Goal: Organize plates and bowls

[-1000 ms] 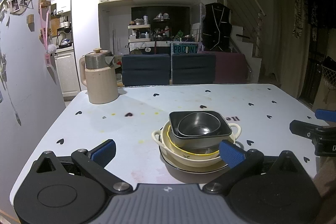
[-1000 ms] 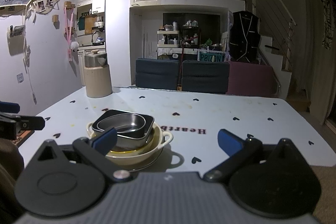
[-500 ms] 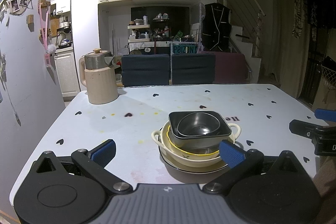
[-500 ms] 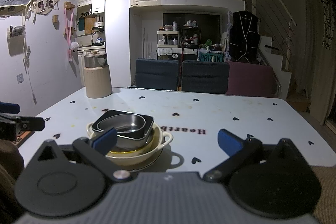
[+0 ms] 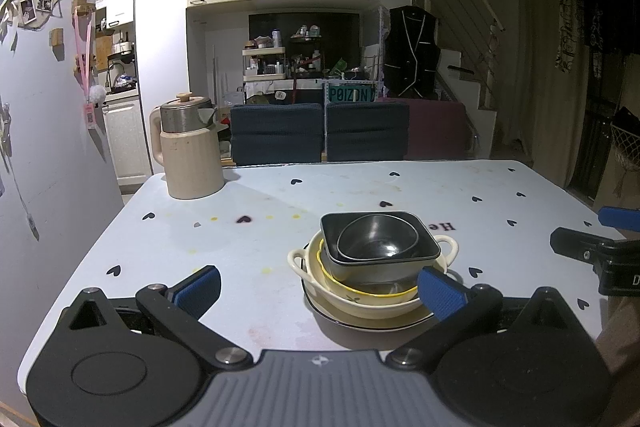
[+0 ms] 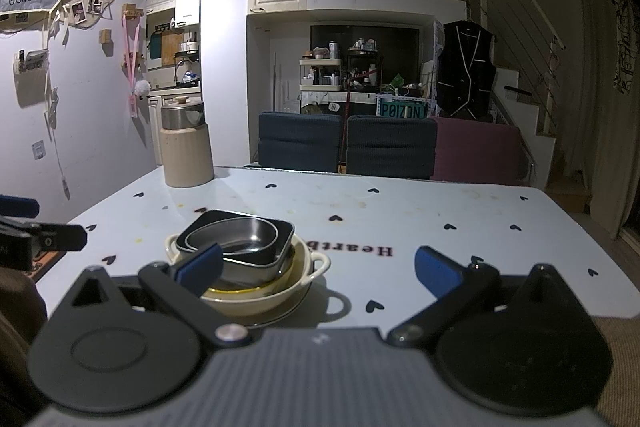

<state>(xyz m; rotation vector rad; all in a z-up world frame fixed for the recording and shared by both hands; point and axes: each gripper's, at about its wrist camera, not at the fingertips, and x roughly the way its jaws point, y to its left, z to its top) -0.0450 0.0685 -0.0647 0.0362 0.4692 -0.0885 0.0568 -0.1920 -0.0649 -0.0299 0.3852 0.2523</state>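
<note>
One stack of dishes stands near the table's front: a flat plate (image 5: 360, 321) at the bottom, a cream two-handled bowl (image 5: 372, 301), a dark square bowl (image 5: 424, 247), and a small round metal bowl (image 5: 376, 239) on top. The same stack shows in the right wrist view, with the cream bowl (image 6: 264, 301) and the metal bowl (image 6: 244, 239). My left gripper (image 5: 320, 289) is open, its right fingertip in front of the stack's right edge. My right gripper (image 6: 318, 265) is open to the right of the stack, its left fingertip overlapping the stack's left side. Neither holds anything.
A beige kettle (image 5: 188, 151) with a metal lid stands at the far left corner of the heart-patterned table (image 5: 400, 187). Two dark blue chairs (image 5: 320, 131) sit behind the far edge. A wall is close on the left.
</note>
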